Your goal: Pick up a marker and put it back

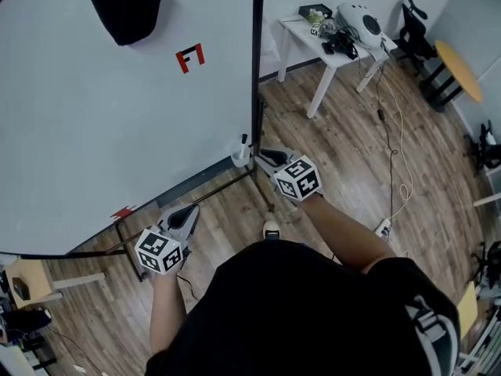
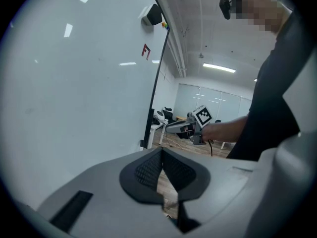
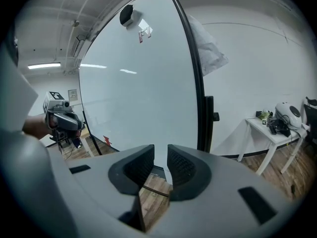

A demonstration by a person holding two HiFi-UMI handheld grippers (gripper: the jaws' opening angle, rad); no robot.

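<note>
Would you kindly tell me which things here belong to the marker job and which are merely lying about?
Job: large white whiteboard; small white cup at its lower right corner; left gripper; right gripper. No marker clearly visible.
Lying about: black pad on the board; white table; white helmet; round yellow table.

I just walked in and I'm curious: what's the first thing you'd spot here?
A huge whiteboard fills the left of the head view, with a black pad and a red mark near its top. Right before its lower edge the person holds two grippers, the left gripper and the right gripper, each with a checkered cube.
</note>
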